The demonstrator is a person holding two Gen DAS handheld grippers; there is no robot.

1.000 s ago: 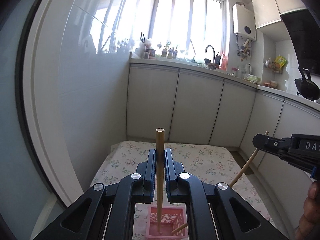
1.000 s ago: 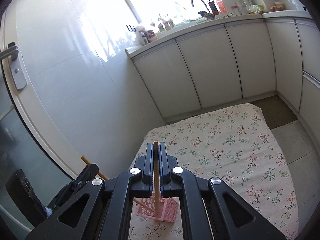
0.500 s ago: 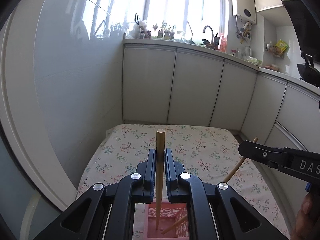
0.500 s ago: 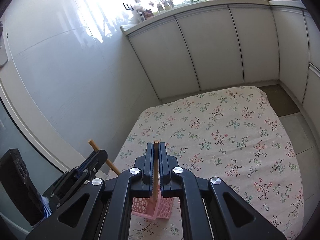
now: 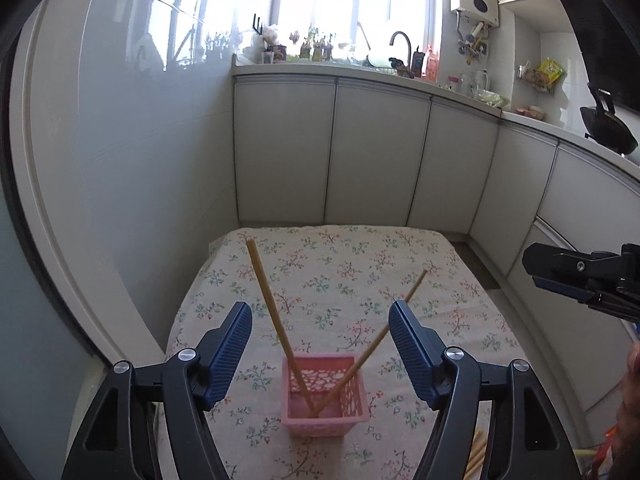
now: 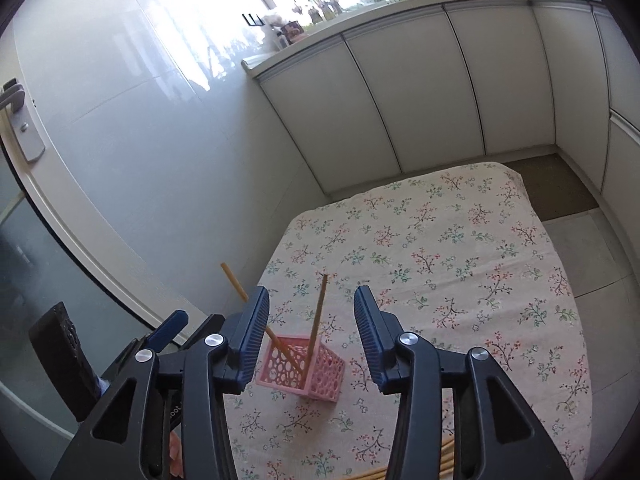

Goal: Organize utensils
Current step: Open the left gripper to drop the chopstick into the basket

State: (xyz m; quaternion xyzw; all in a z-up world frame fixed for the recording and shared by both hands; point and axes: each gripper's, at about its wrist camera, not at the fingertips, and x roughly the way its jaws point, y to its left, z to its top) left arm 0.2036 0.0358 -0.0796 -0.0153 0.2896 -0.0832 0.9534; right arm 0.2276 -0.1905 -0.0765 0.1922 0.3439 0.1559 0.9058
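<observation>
Your left gripper (image 5: 320,320) and right gripper (image 6: 311,312) both hang with jaws spread wide, holding nothing. Two wooden chopsticks (image 5: 272,312) lean apart inside the pink perforated plastic basket (image 5: 324,420) on the floral-clothed bench (image 5: 340,272).

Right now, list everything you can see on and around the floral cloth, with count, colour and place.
Basket: one, pink, upright on the cloth, near edge.
Chopsticks in basket: two, tan wood; one leans left, one leans right, crossing at the bottom.
Loose chopsticks: several, tan, at the cloth's near right edge, count unclear.
Cloth: one, cream floral, on the floor.
Cabinets: white, behind the cloth.
Left gripper: black, jaws wide apart, above the basket.
Right gripper: black, jaws wide apart, above the basket.
</observation>
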